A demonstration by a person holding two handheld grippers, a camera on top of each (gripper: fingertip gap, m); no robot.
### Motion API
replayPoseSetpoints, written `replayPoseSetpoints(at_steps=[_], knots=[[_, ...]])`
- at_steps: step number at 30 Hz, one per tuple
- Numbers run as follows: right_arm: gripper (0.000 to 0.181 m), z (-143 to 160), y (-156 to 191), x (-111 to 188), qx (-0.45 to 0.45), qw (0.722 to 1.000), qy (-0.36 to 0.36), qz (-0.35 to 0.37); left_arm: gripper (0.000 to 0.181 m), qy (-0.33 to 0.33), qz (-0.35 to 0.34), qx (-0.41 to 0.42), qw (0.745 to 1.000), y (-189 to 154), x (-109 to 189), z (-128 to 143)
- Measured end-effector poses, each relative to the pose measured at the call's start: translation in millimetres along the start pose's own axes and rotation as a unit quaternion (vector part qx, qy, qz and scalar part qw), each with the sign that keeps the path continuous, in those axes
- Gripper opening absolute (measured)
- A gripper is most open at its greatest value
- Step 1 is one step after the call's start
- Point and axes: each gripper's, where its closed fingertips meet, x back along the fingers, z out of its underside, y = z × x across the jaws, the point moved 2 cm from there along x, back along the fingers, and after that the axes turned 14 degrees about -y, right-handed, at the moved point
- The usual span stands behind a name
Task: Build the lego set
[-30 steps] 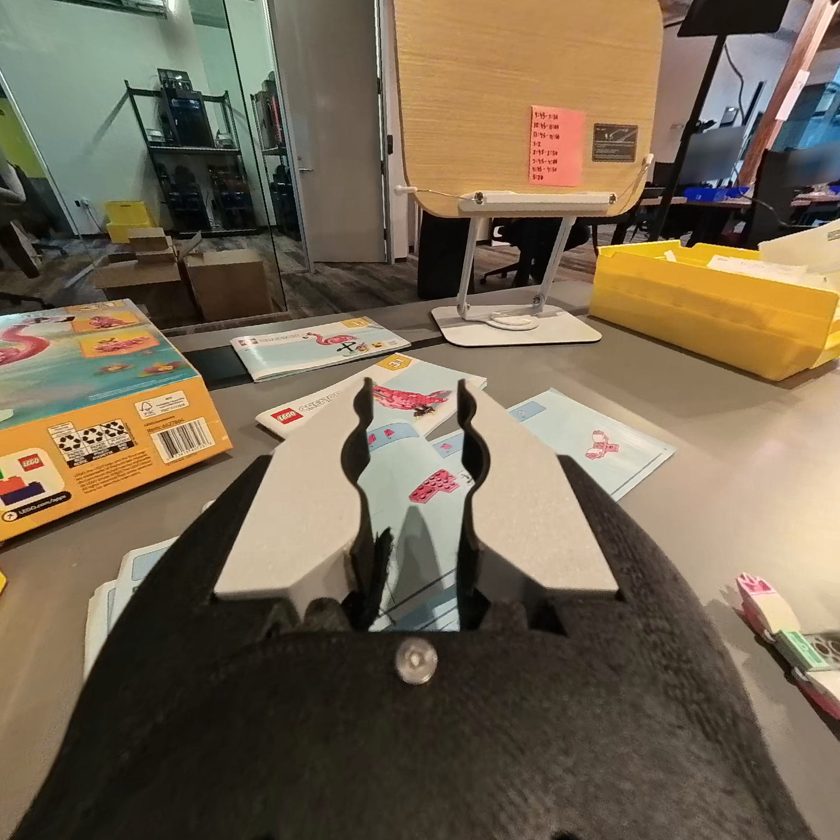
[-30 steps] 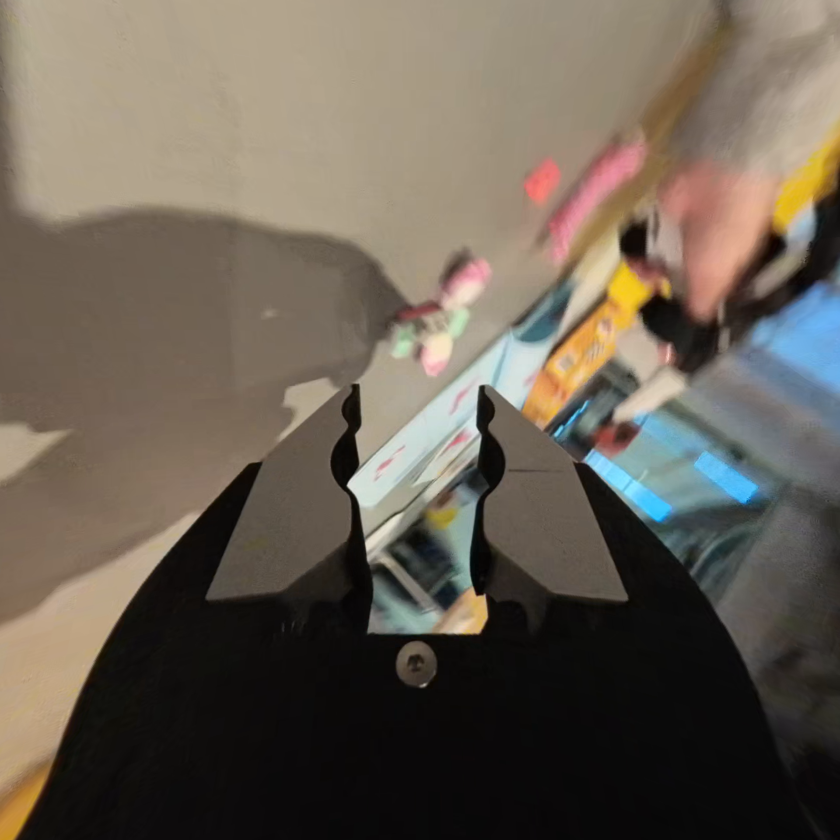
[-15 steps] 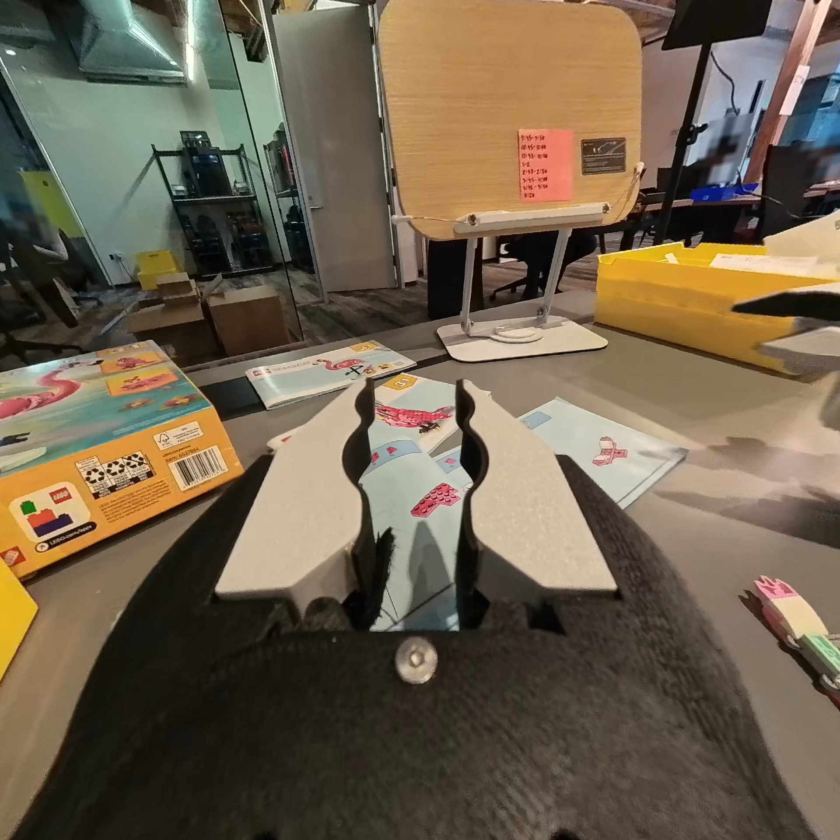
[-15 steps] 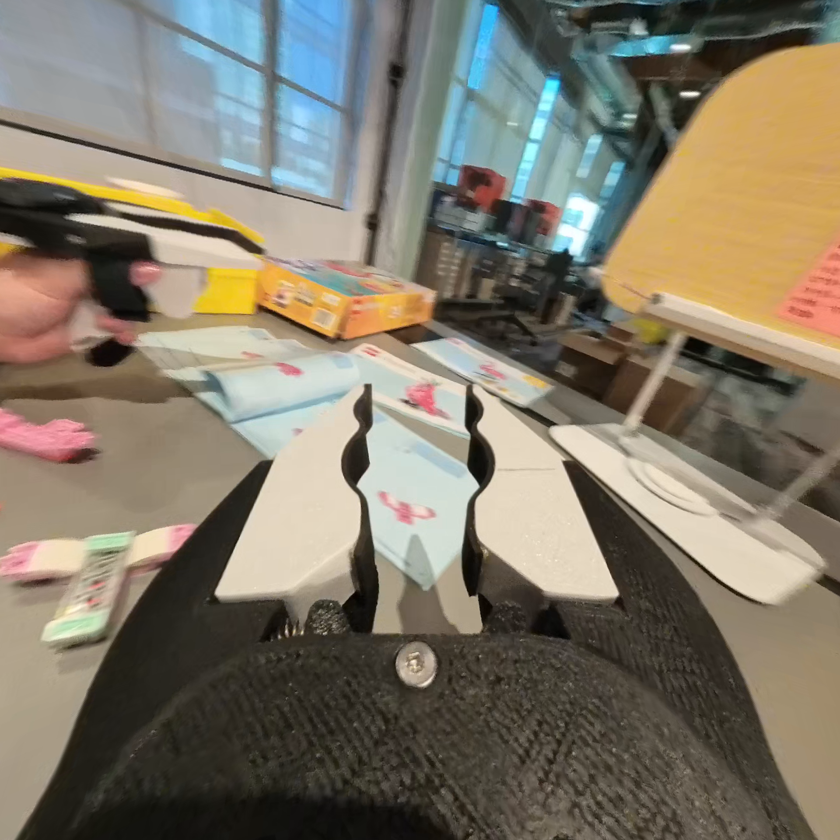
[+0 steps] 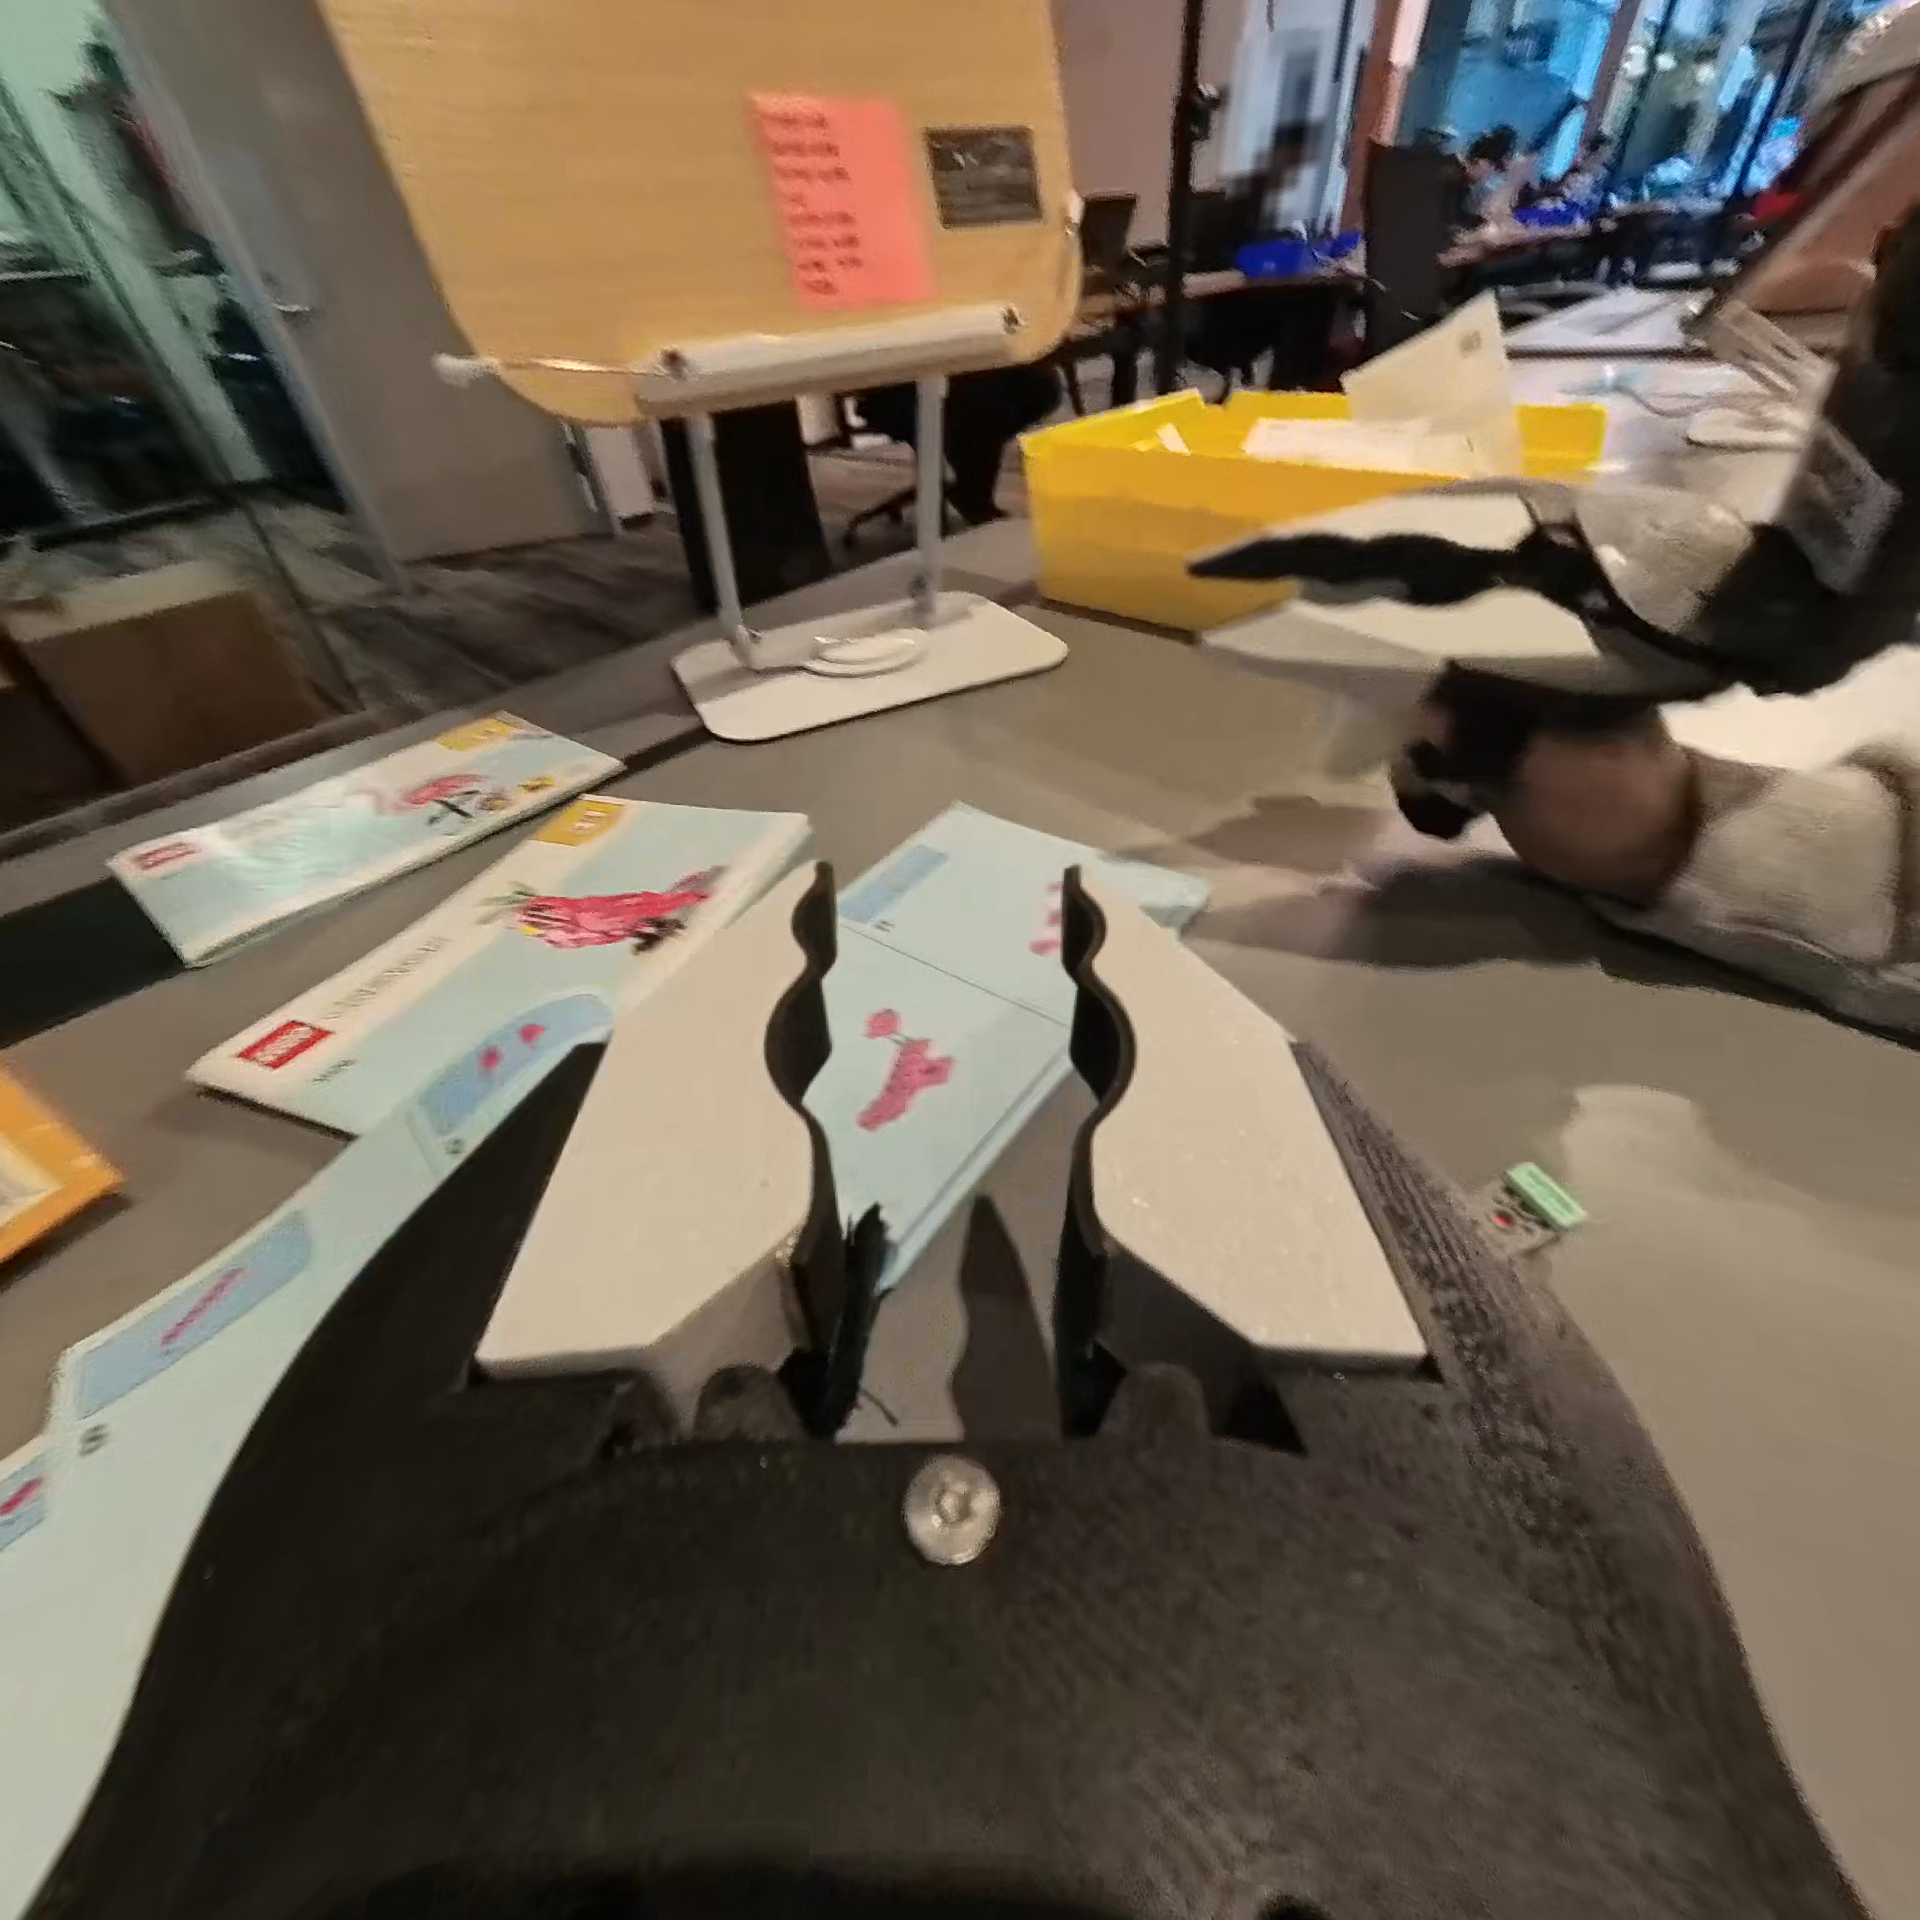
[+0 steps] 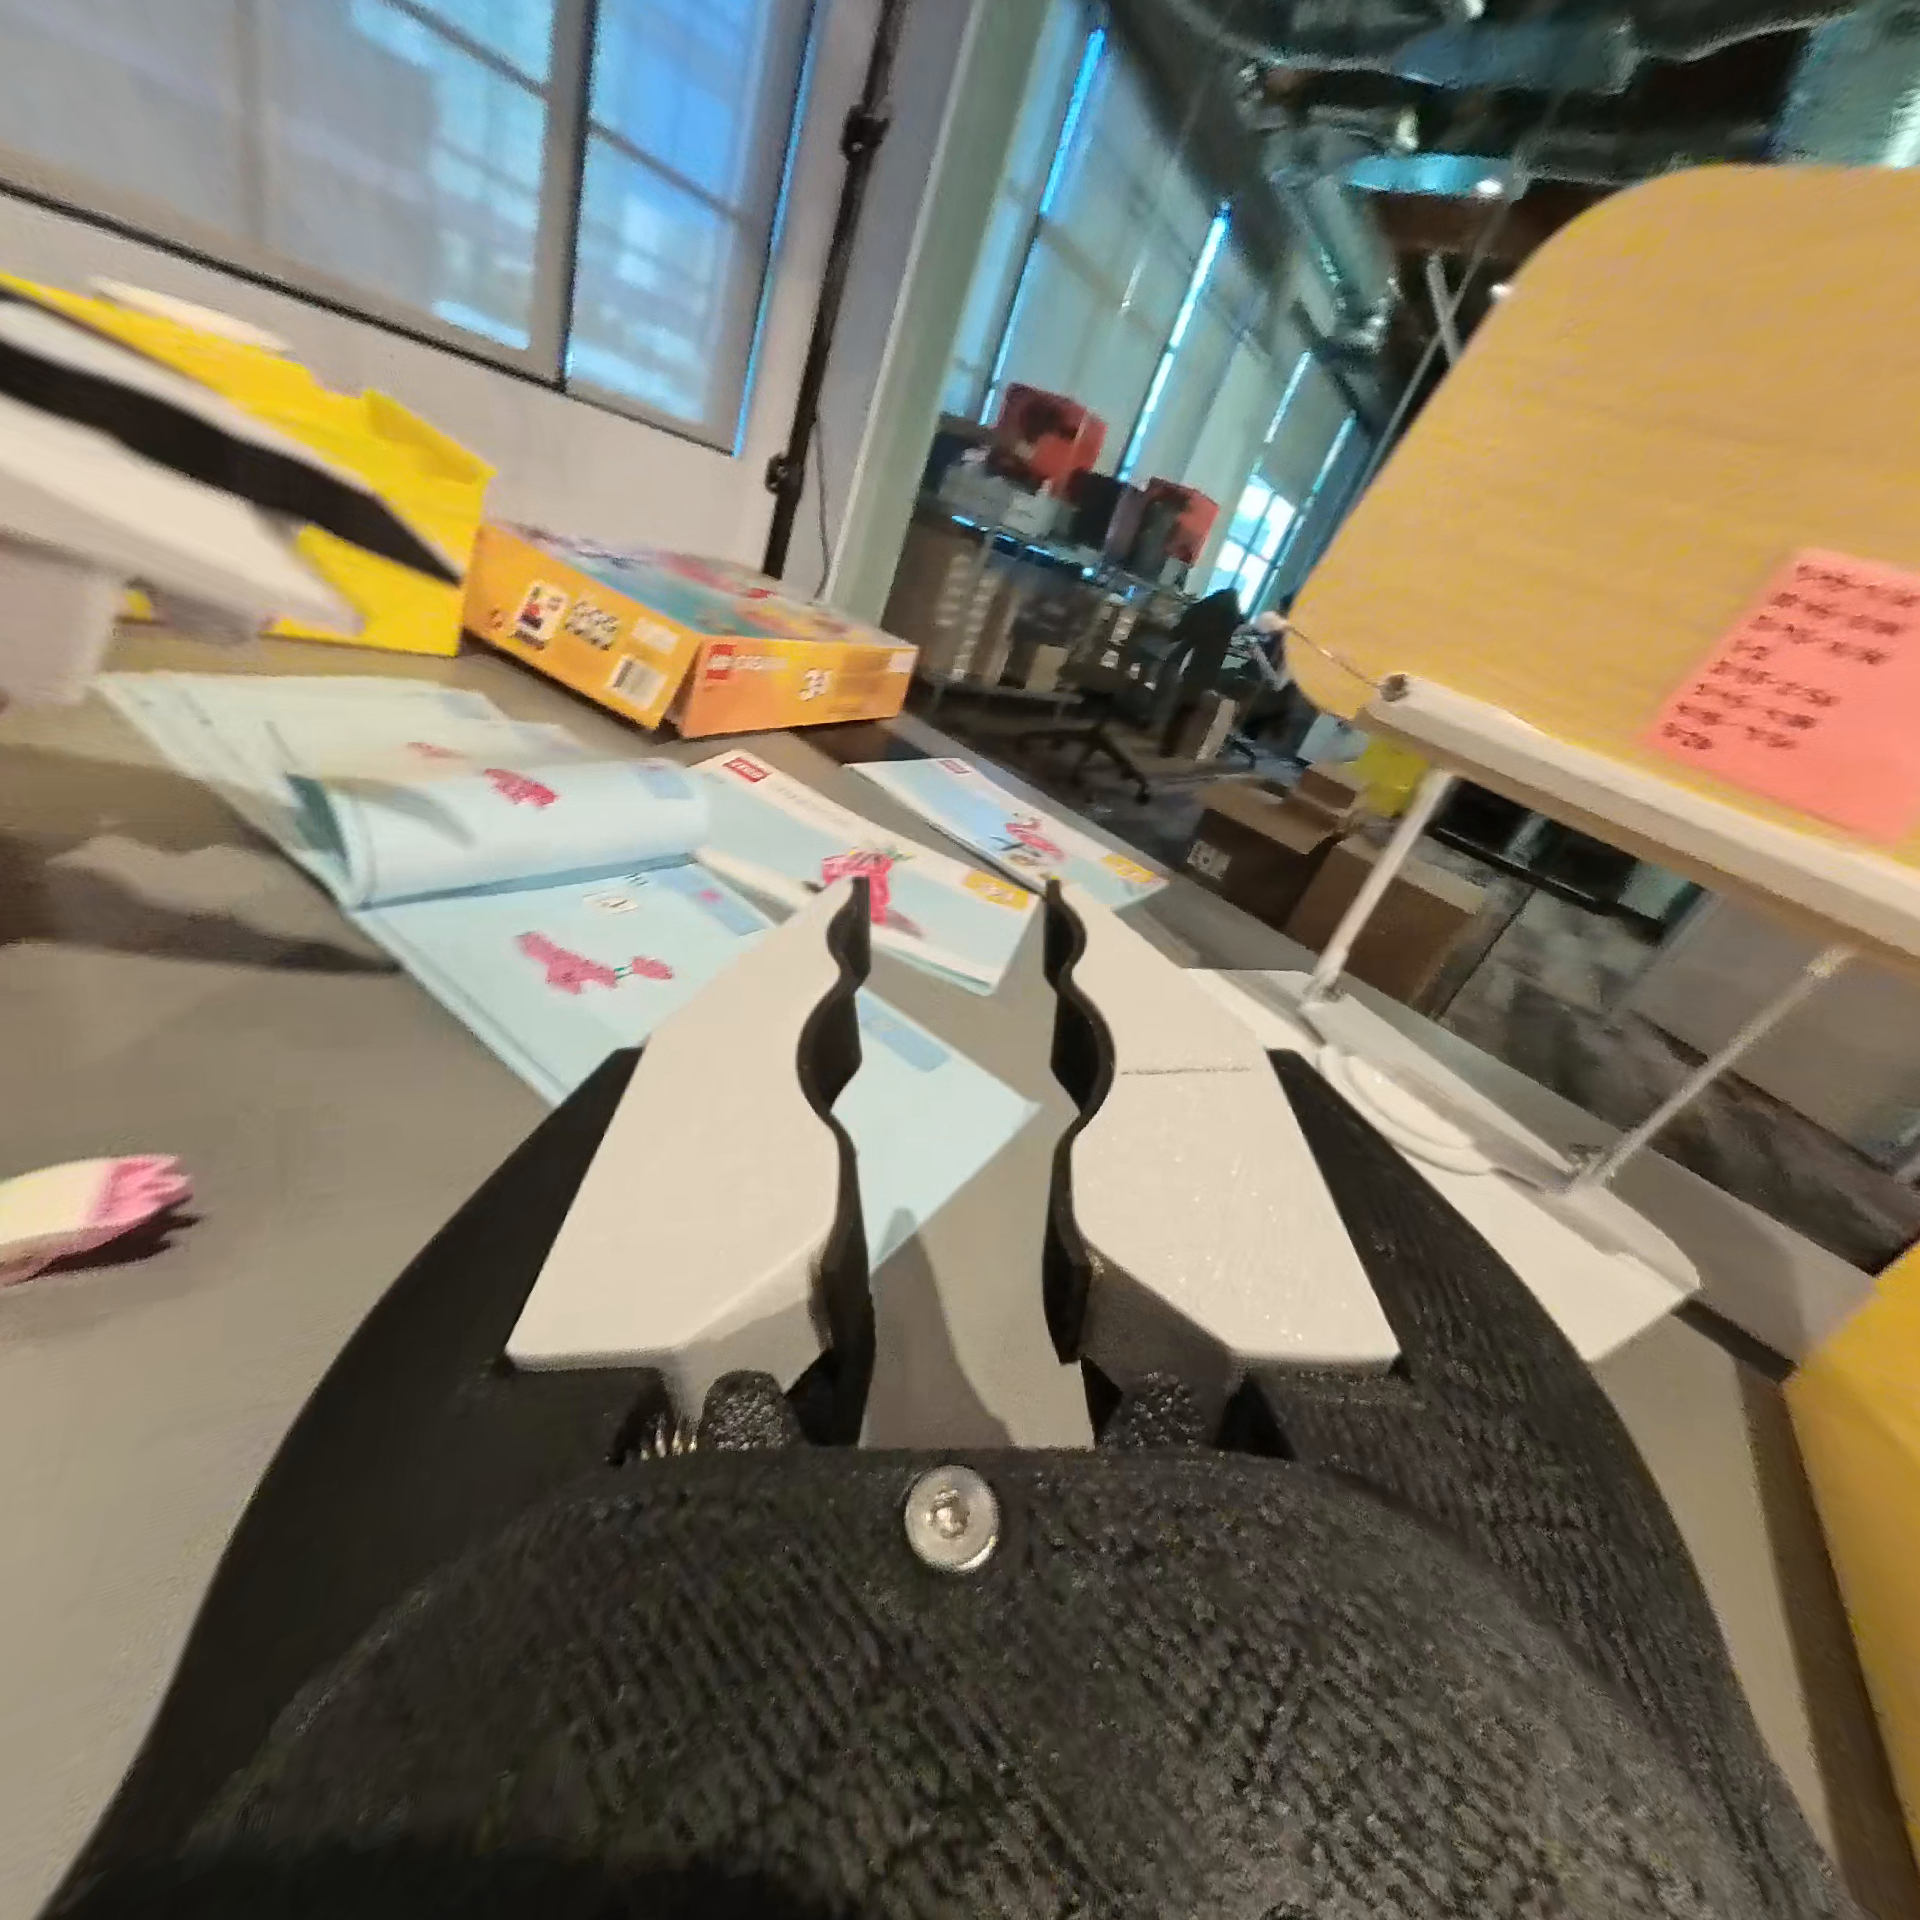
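Hovering over the grey table [image 5: 1714,1403], the left gripper [image 5: 948,935] and the right gripper [image 6: 951,925] both have their jaws a little way apart with nothing between them. The open pale blue paper instruction booklet [image 5: 935,1049] lies flat right under and ahead of the left jaws, with its long side running away from them, so I think the left gripper is nearer to it. A small pink and white toy brick piece [image 6: 94,1210] sits near the booklet on the table, off to the left of the right jaws, blurry.
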Motion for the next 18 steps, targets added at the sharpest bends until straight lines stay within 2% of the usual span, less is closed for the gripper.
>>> replayPoseSetpoints(at_steps=[4, 7, 9, 12, 14, 16, 18], knots=[[0.027, 7.1, -23.4, -2.4, -0.017, 0.999, -0.002, 0.029, 0.044, 0.05, 0.019, -0.022, 0.998, -19.4, -5.2, 21.5], [0.025, 9.3, -39.7, -1.3, -0.043, 0.998, -0.012, 0.05, 0.048, 0.079, 0.027, -0.045, 0.995, -31.7, -12.7, 23.9], [0.025, 8.6, -48.4, 0.4, -0.067, 0.996, -0.025, 0.062, 0.064, 0.093, 0.007, -0.061, 0.994, -33.0, -25.9, 20.0], [0.025, 9.1, -58.5, 2.7, -0.094, 0.992, -0.036, 0.077, 0.084, 0.149, 0.064, -0.05, 0.986, -54.8, -55.7, 24.6], [0.024, 7.9, -62.4, 4.4, -0.103, 0.99, -0.043, 0.084, 0.085, 0.195, 0.111, -0.052, 0.973, -67.6, -76.4, 34.9], [0.024, 6.5, -63.5, 5.5, -0.108, 0.989, -0.048, 0.086, 0.071, 0.225, 0.142, -0.063, 0.962, -72.8, -95.4, 46.6], [0.023, 5.8, -63.7, 6.2, -0.108, 0.989, -0.05, 0.087, 0.067, 0.254, 0.161, -0.06, 0.952, -75.4, -109.7, 58.5]])
